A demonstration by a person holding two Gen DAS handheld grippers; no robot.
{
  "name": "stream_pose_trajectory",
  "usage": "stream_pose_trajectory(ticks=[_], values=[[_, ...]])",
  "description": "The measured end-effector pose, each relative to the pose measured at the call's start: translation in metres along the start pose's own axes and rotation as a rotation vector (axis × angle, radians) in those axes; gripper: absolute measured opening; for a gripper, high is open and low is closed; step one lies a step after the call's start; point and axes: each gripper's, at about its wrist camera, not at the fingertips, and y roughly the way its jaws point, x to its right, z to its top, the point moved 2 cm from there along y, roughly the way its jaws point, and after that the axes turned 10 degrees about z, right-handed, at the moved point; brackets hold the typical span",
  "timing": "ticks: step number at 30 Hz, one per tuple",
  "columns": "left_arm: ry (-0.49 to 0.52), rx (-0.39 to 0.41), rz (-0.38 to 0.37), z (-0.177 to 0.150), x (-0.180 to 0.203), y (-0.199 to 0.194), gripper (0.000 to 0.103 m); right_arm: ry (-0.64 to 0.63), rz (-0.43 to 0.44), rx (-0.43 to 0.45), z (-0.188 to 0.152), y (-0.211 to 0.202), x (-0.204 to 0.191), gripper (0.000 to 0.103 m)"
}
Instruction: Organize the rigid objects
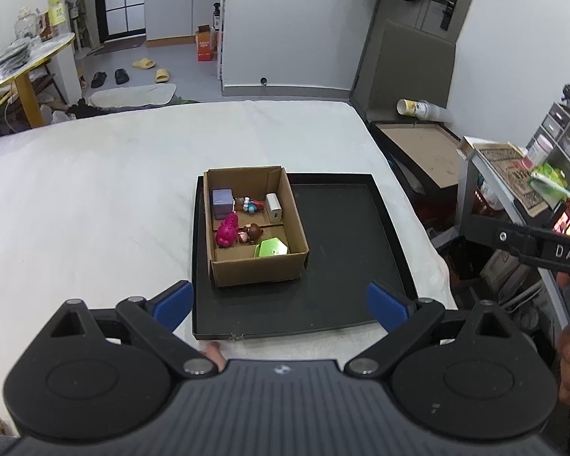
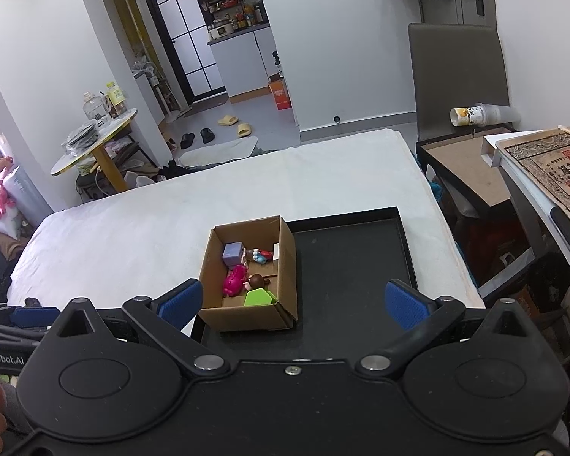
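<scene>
Tongs (image 1: 279,304) agape — cardboard box (image 1: 260,269) just ahead.

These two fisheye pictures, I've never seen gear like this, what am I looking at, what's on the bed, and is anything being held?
A person holds a two-finger grabbing tool in each hand; each tool carries a camera looking along its blue-padded fingers. One picture comes from the left gripper, the other from the right gripper. Both are open and hold nothing. On the white bed lies a black tray with a cardboard box standing on its left part. Inside are small toys, including a pink toy and a green piece.
</scene>
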Motion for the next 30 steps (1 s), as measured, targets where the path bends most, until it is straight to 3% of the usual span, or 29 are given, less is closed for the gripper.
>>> stream_pose_trajectory(ticks=[30], values=[[-0.035, -0.016, 0.022, -0.002, -0.01, 0.002, 0.097, -0.031, 0.008, -0.038, -0.003, 0.006, -0.007, 0.103]])
